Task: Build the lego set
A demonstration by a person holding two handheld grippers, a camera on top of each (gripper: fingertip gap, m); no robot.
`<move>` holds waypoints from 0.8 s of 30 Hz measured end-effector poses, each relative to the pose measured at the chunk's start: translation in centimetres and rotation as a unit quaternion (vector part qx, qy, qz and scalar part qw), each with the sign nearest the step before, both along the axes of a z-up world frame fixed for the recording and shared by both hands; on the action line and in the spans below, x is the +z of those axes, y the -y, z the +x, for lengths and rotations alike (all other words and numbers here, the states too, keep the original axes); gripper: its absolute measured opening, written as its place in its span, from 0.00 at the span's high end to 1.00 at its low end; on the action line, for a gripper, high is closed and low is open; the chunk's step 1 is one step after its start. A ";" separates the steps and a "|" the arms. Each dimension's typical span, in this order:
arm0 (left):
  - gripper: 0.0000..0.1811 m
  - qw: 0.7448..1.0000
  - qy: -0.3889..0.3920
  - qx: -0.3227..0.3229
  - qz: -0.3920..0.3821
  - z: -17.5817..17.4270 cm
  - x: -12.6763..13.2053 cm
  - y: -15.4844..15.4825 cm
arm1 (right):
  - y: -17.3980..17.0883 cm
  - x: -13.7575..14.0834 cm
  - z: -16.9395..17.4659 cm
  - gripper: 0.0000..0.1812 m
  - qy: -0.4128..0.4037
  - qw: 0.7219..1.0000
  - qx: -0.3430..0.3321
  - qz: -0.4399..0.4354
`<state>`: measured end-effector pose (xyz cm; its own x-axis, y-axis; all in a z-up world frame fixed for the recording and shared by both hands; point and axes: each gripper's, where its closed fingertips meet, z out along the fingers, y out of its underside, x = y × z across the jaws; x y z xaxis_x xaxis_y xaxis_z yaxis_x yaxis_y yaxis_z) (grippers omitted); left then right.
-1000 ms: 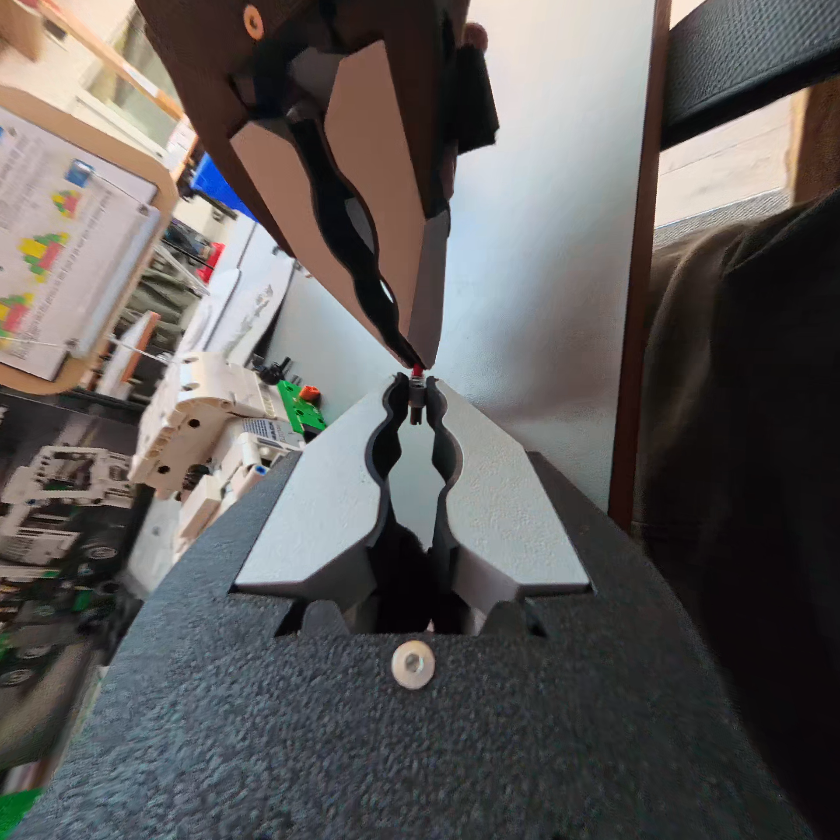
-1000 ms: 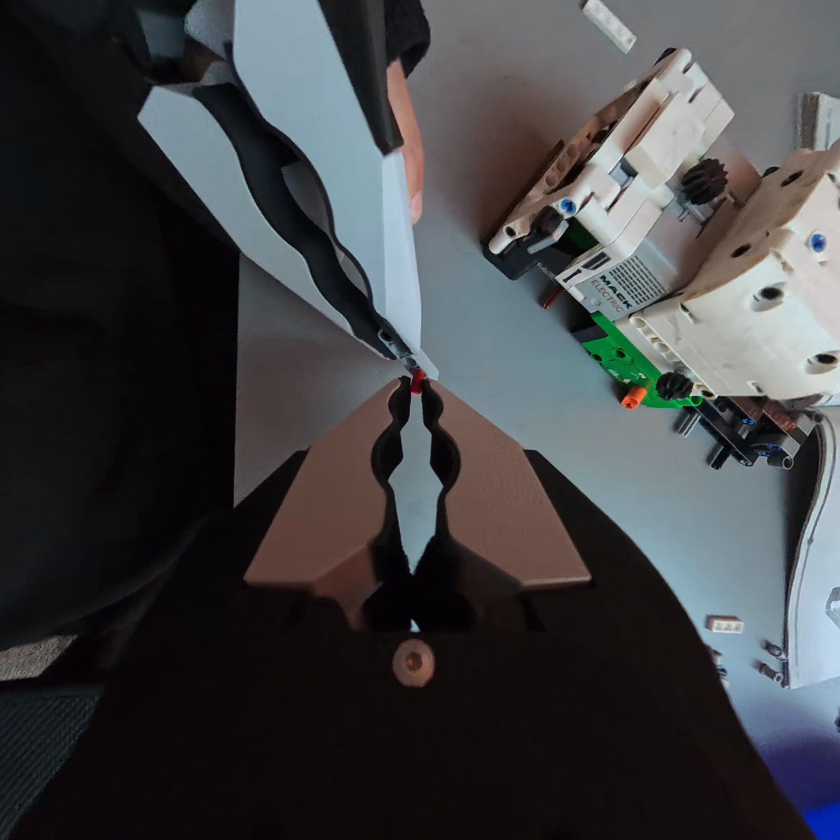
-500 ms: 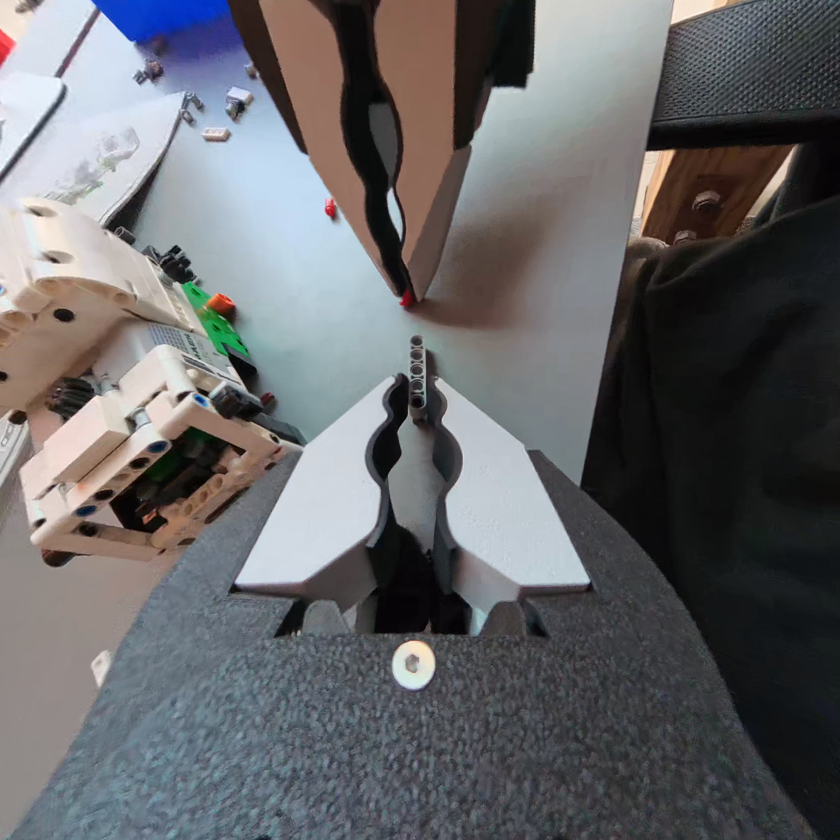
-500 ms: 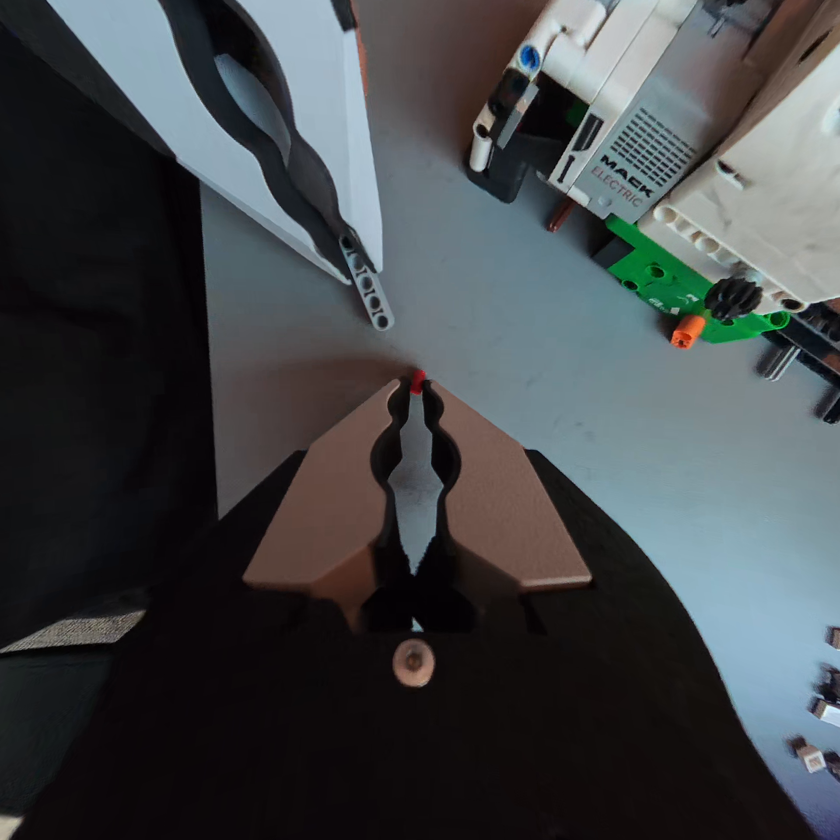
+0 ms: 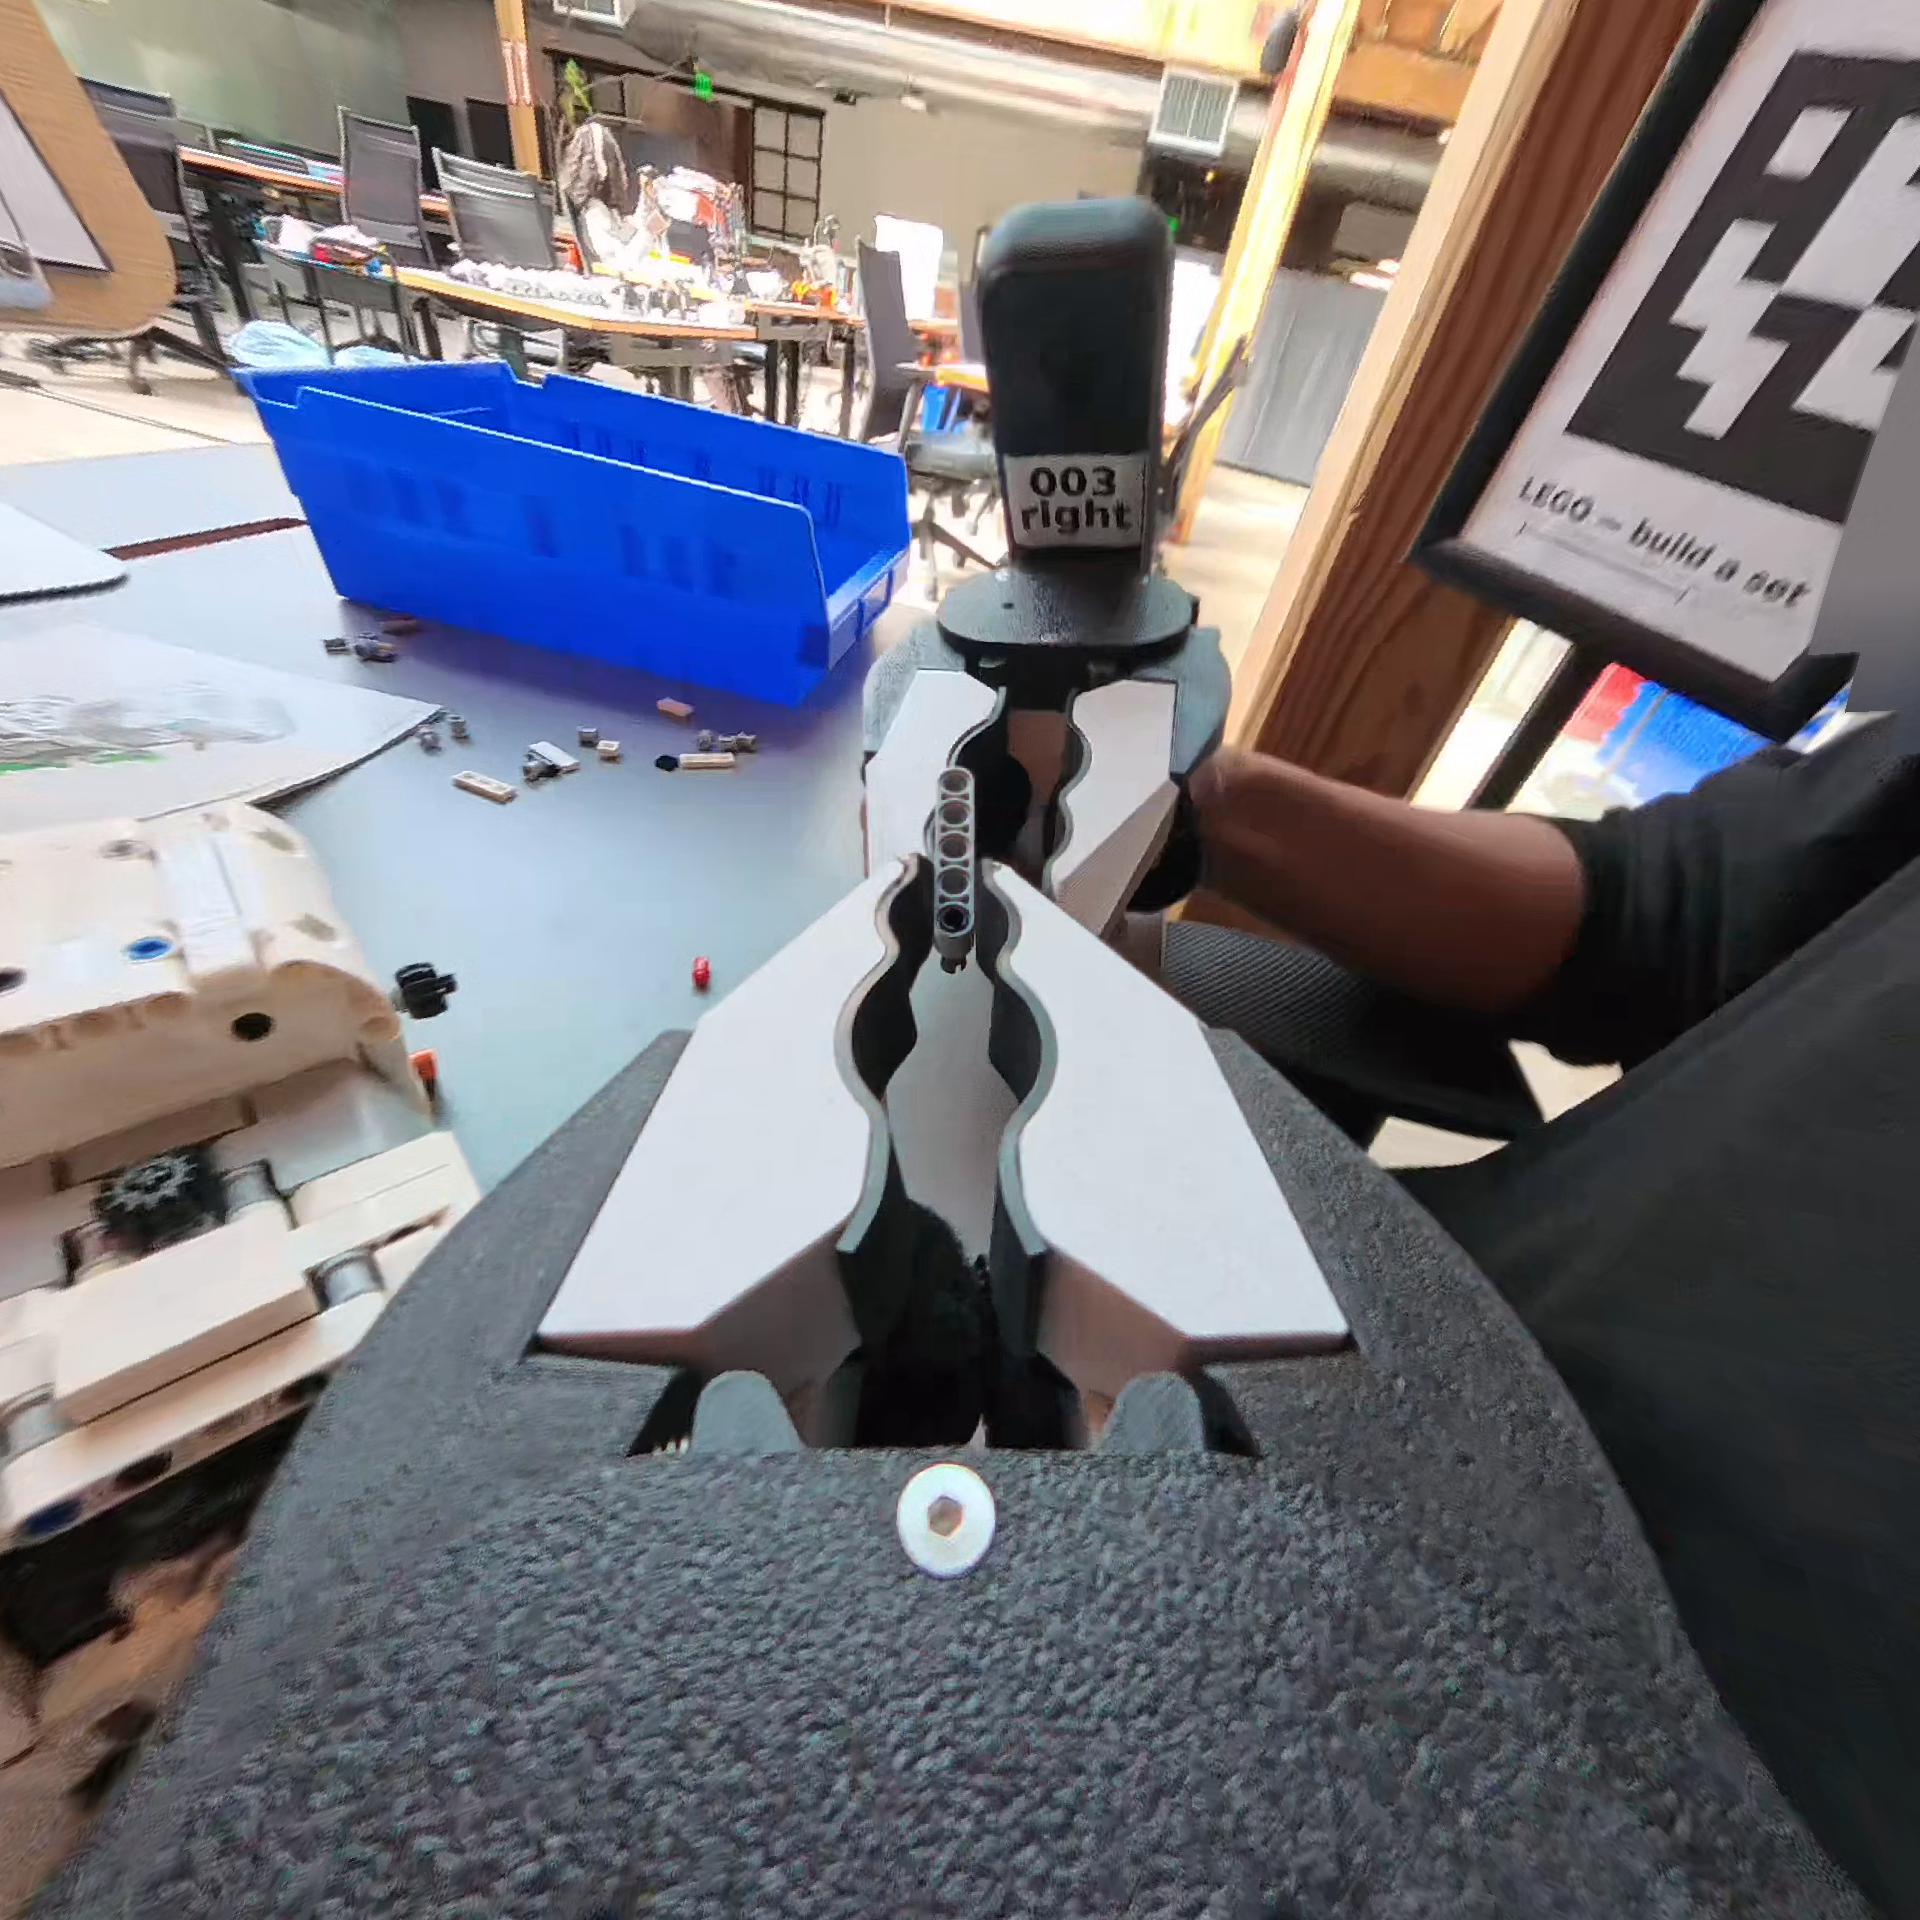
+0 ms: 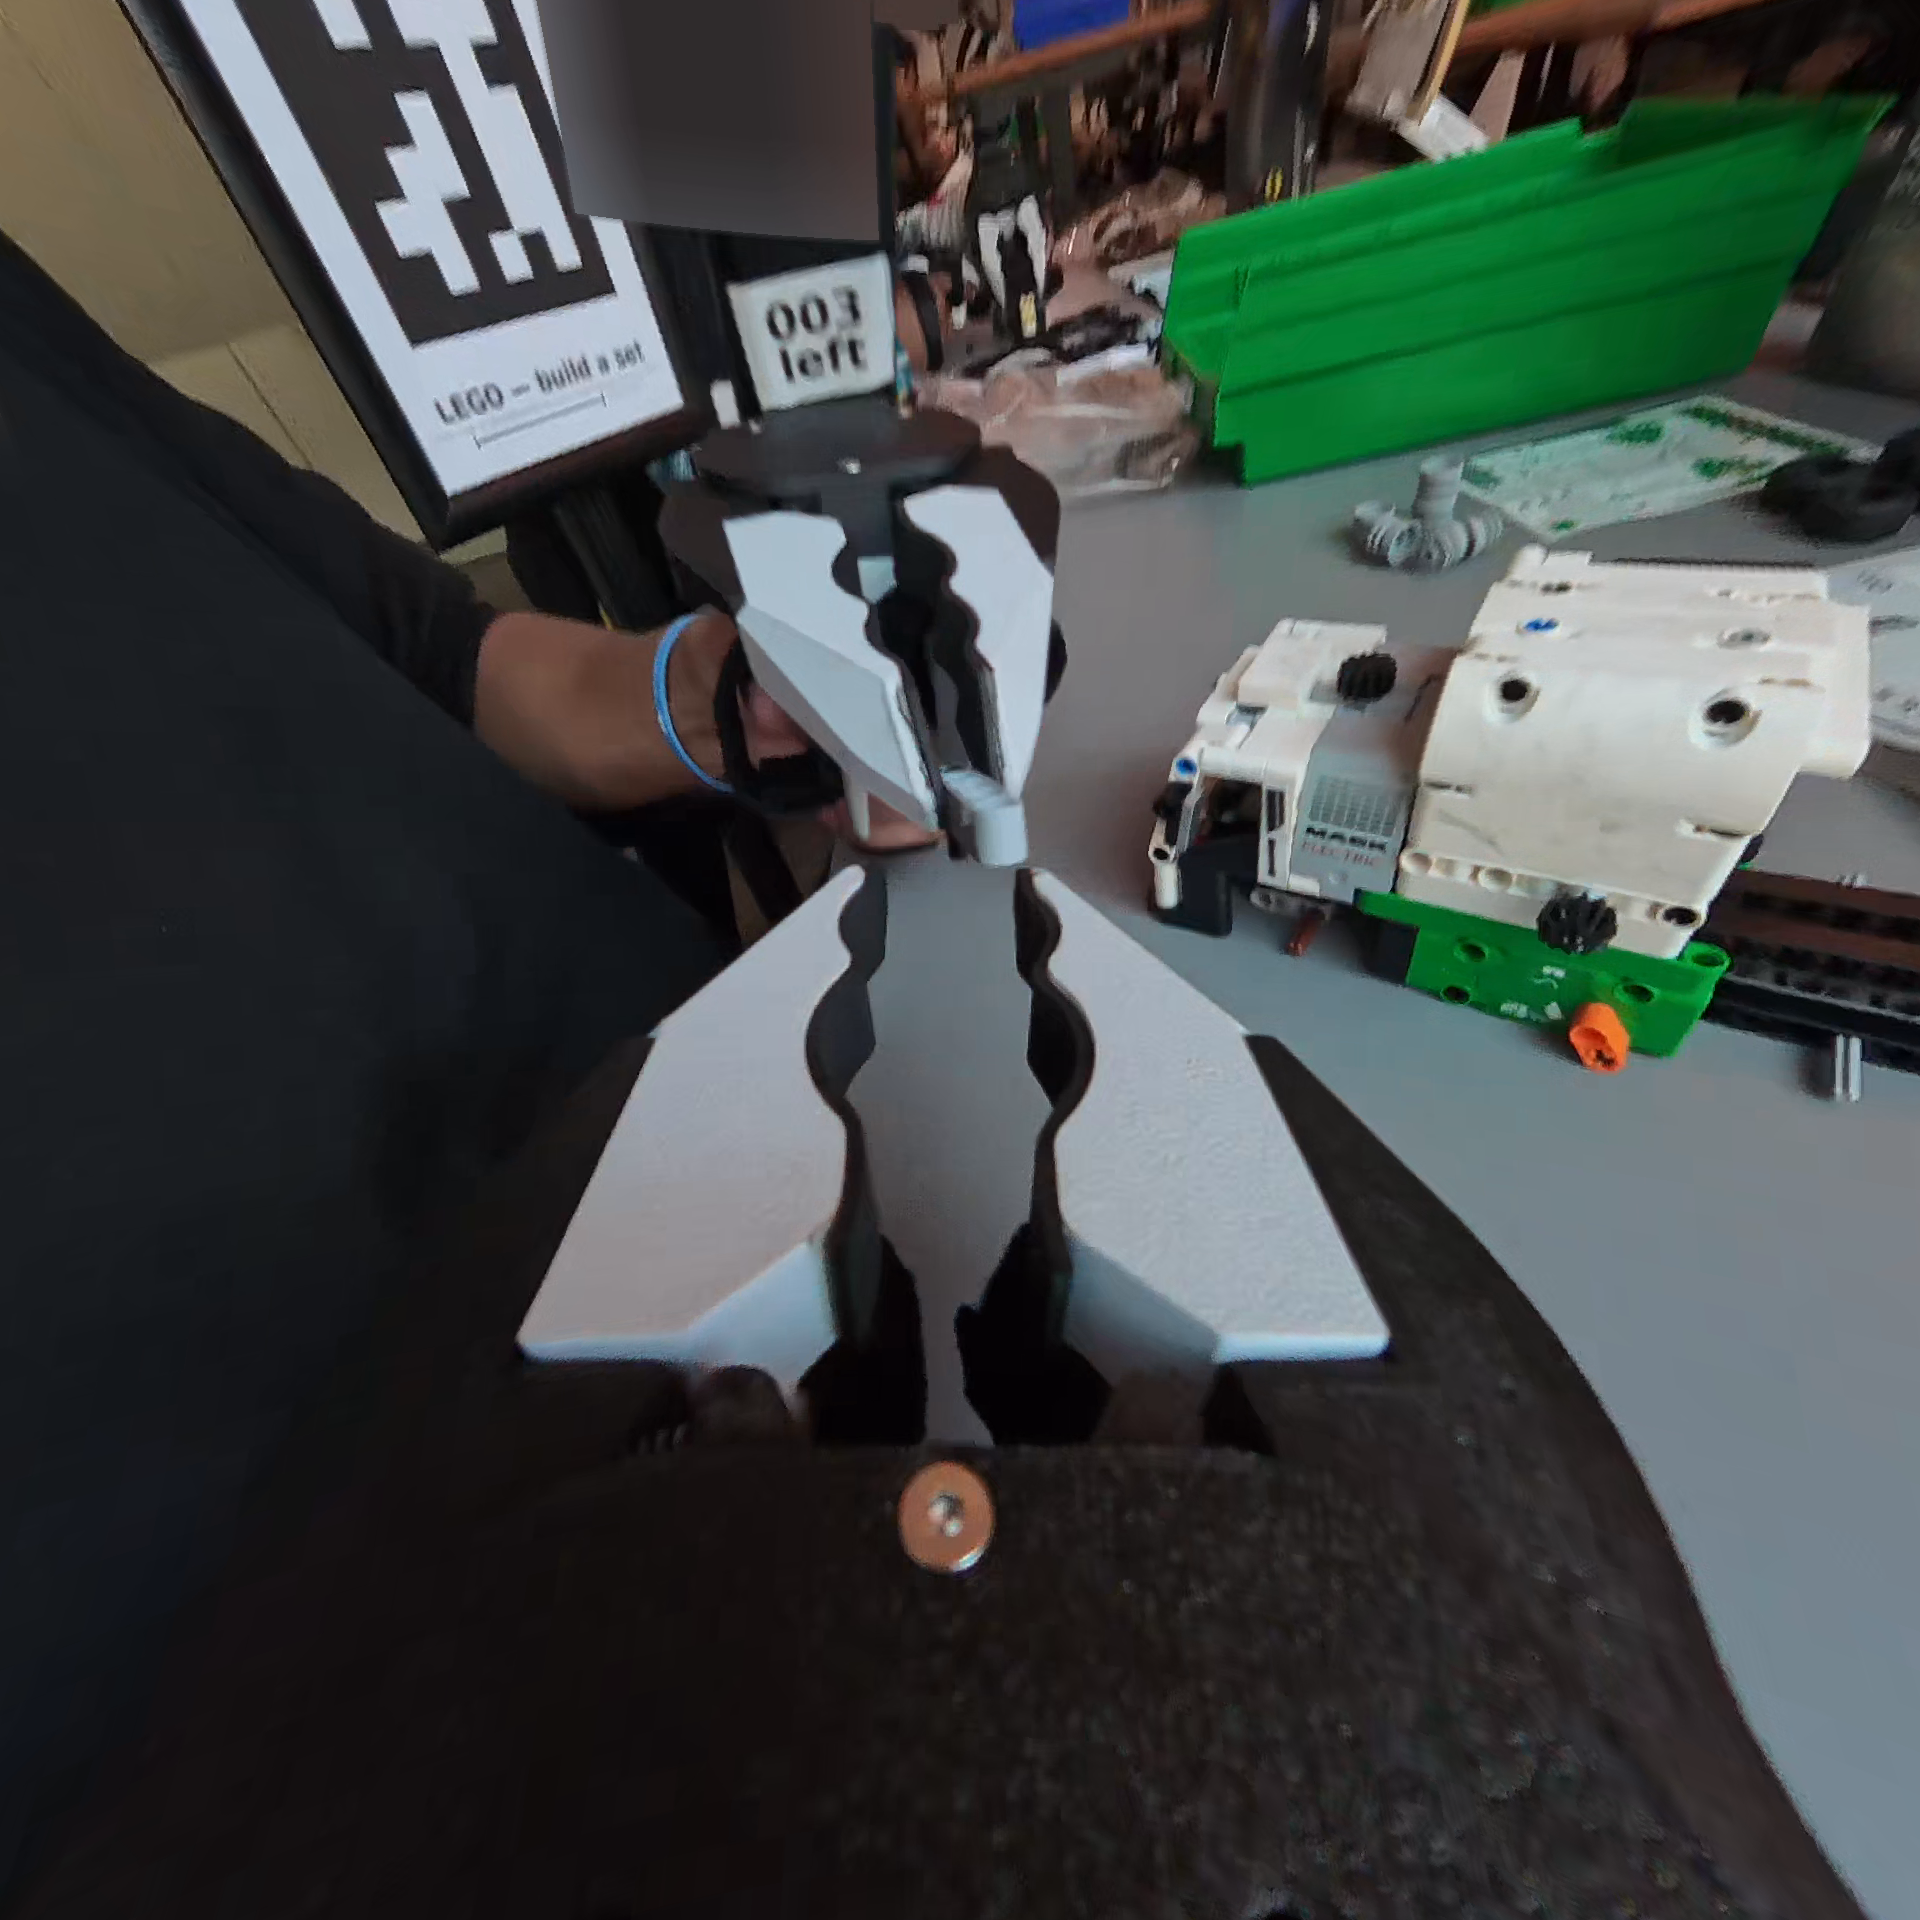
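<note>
- Two grippers face each other above the table's (image 5: pixel 582 914) near edge: the left gripper (image 5: pixel 954 914) pinches one grey holed beam (image 5: pixel 954 868) at its tips; the right gripper (image 6: pixel 948 883) is spread apart and holds nothing.
- One white-and-green truck model (image 6: pixel 1507 790) stands mid-table.
- One red pin (image 5: pixel 701 972) lies loose.
- One blue bin (image 5: pixel 582 520) sits farther back.

Grey counter (image 6: pixel 1558 1299): white-and-green lego truck (image 6: pixel 1507 790), green bin (image 6: pixel 1507 281), grey wheel pieces (image 6: pixel 1429 514). Also blue bin (image 5: pixel 582 520), scattered small pieces (image 5: pixel 582 753), red pin (image 5: pixel 701 972)
</note>
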<state>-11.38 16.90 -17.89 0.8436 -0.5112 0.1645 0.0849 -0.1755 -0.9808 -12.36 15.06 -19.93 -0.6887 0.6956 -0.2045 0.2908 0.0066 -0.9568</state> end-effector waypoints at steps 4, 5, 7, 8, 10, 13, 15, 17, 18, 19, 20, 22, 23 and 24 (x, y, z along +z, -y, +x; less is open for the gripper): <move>0.97 0.997 0.070 -0.031 0.012 1.0 1.2 -0.4 | -0.3 1.8 0.4 0.93 -0.058 0.997 -0.033 -0.024; 0.97 0.996 0.078 -0.039 0.010 1.2 1.2 -0.5 | -0.4 1.8 0.6 0.95 -0.064 0.997 -0.039 -0.020; 0.97 0.996 0.077 -0.042 0.011 1.5 1.1 -0.7 | -0.7 1.7 0.9 0.98 -0.067 0.997 -0.046 -0.013; 0.97 0.996 0.076 -0.044 0.011 1.7 1.0 -0.8 | -0.8 1.6 1.1 0.98 -0.063 0.997 -0.047 -0.015; 0.97 0.996 0.068 -0.052 0.009 2.1 0.9 -0.9 | -0.9 1.4 1.5 0.98 -0.050 0.998 -0.041 -0.020; 0.96 0.998 0.013 -0.053 0.016 2.2 0.9 -0.9 | -1.3 1.7 1.9 0.98 -0.063 0.996 -0.046 -0.034; 0.95 0.998 -0.017 -0.053 0.019 2.3 1.0 -0.7 | -1.3 1.9 2.2 0.98 -0.069 0.996 -0.042 -0.042; 0.96 0.998 -0.030 -0.057 0.016 2.4 1.0 -0.6 | -1.2 1.8 2.3 0.98 -0.066 0.996 -0.036 -0.037; 0.96 0.998 -0.034 -0.057 0.014 2.4 0.9 -0.6 | -1.2 1.7 2.2 0.98 -0.066 0.997 -0.039 -0.032; 0.97 0.998 -0.037 -0.057 0.013 2.5 0.9 -0.6 | -1.2 1.6 2.3 0.98 -0.067 0.997 -0.039 -0.029; 0.97 0.998 -0.038 -0.057 0.010 2.4 0.8 -0.6 | -1.2 1.6 2.3 0.98 -0.066 0.997 -0.040 -0.028; 0.97 0.998 -0.034 -0.057 0.006 2.4 0.9 -0.5 | -1.3 1.8 2.3 0.97 -0.072 0.996 -0.043 -0.036; 0.97 0.998 -0.027 -0.059 0.006 2.4 1.0 -0.4 | -1.3 2.0 2.5 0.97 -0.076 0.995 -0.039 -0.046; 0.97 0.998 -0.021 -0.062 0.006 2.5 1.0 -0.3 | -1.3 2.4 2.6 0.95 -0.079 0.995 -0.034 -0.059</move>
